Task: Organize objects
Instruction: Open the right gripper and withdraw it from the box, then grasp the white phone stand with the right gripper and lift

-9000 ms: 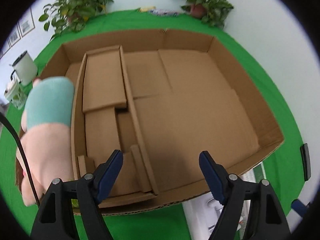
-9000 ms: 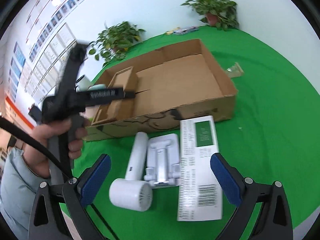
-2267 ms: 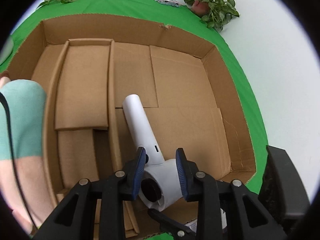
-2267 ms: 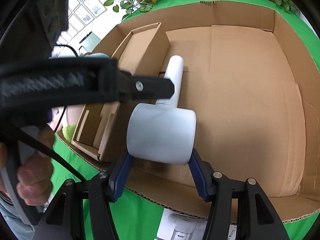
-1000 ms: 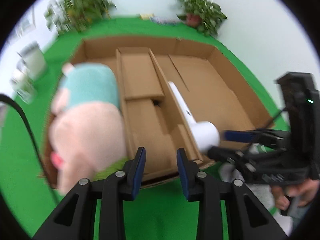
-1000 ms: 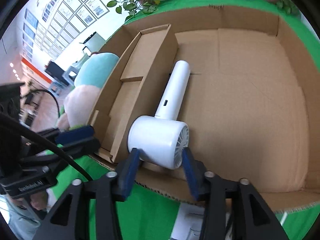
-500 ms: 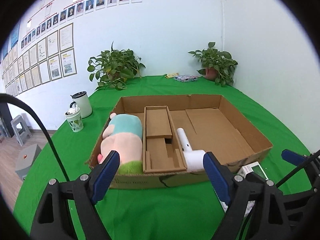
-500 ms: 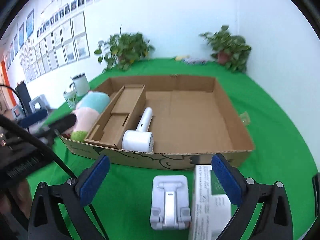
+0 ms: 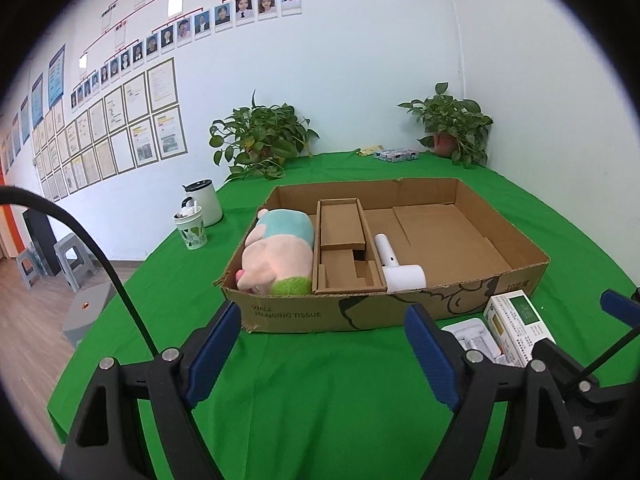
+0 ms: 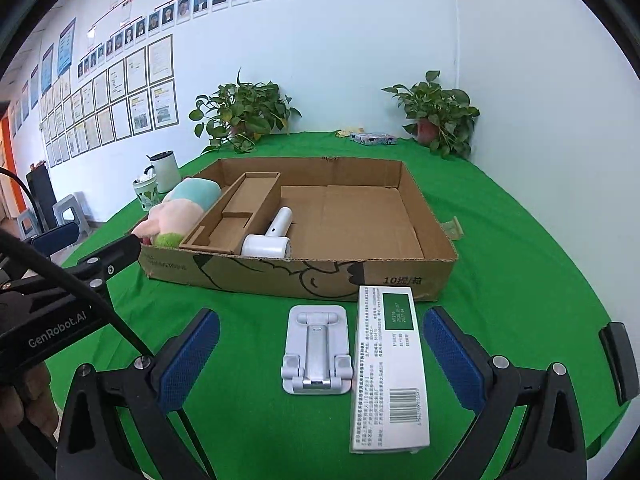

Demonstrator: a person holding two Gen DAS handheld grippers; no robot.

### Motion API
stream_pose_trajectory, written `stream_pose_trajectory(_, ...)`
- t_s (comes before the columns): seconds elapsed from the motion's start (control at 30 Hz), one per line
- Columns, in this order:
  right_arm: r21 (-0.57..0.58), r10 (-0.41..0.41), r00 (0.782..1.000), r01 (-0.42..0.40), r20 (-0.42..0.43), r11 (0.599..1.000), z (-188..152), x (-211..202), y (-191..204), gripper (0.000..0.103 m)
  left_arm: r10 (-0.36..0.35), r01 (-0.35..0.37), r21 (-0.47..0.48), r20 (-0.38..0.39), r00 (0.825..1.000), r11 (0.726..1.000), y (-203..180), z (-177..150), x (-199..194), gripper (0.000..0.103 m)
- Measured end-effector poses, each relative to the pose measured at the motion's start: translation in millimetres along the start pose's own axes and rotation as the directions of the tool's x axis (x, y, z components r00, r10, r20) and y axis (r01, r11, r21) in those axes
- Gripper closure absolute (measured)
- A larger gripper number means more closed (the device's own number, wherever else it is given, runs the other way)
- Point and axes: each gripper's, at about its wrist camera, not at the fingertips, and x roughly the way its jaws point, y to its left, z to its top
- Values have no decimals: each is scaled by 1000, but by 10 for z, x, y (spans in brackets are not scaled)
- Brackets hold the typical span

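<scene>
A shallow cardboard box (image 9: 520, 276) (image 10: 400, 276) lies on the green table. In it are a pink and teal plush toy (image 9: 280, 252) (image 10: 180, 208) at the left, a cardboard insert (image 9: 344, 248) (image 10: 240, 212), and a white hair dryer (image 9: 396, 264) (image 10: 272, 236) beside the insert. In front of the box lie a white folding stand (image 10: 318, 348) (image 9: 476, 336) and a long white and green carton (image 10: 388, 364) (image 9: 516, 320). My left gripper (image 9: 324, 352) is open and empty before the box. My right gripper (image 10: 316, 352) is open and empty, above the stand.
Two potted plants (image 9: 260, 144) (image 9: 452, 124) stand at the table's far edge, with a small patterned packet (image 9: 396, 155) between them. A white kettle (image 9: 204, 202) and a cup (image 9: 192, 230) stand left of the box. A paper scrap (image 10: 454, 228) lies right of it.
Both grippers let go of the hair dryer in the box, opened wide and drew back to the table's near side. In the last half second they hardly moved.
</scene>
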Motion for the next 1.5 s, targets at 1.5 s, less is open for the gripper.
stream_pose_trajectory(1.5, -99, 105, 929, -149, -356, 984, -325, 1640, 141, 14, -210, 194, -87, -238, 948, 977, 241, -158, 1033, 22)
